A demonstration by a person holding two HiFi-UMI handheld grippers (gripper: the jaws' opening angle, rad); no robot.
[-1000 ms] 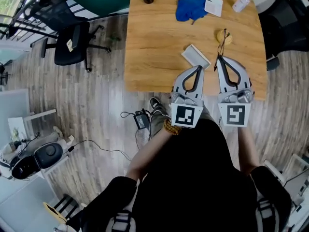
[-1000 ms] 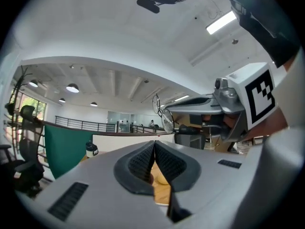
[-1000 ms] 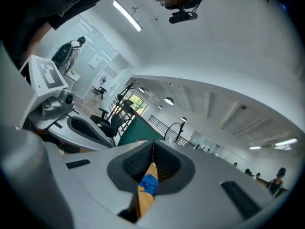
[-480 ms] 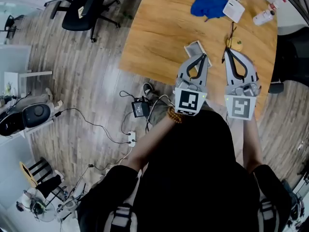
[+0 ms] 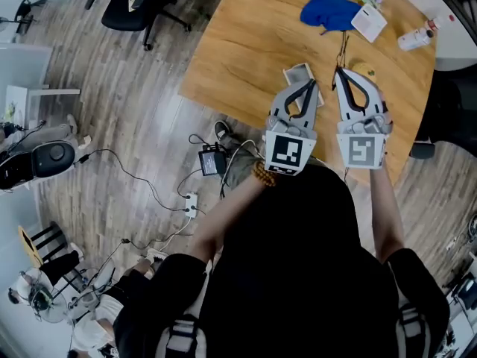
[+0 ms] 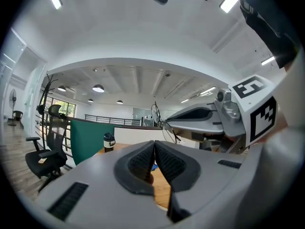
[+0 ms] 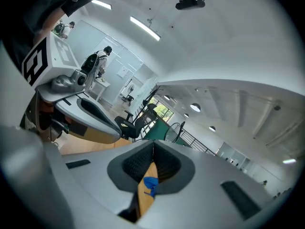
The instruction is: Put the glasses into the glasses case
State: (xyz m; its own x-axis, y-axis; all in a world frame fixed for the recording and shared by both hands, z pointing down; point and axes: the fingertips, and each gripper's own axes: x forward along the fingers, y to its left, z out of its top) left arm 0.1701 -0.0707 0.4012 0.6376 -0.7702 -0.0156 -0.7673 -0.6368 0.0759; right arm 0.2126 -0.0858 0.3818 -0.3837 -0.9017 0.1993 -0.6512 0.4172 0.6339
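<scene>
Head view: the right gripper [image 5: 339, 75] has its jaws pinched together on the dark, thin-framed glasses [image 5: 343, 54], which stick out past its tip above the wooden table [image 5: 238, 58]; the left gripper [image 5: 311, 86], just beside it, has its jaws pressed against each other with nothing between them; the pale glasses case [image 5: 297, 73] lies flat on the table by the left tip, partly covered; its contents cannot be made out.
</scene>
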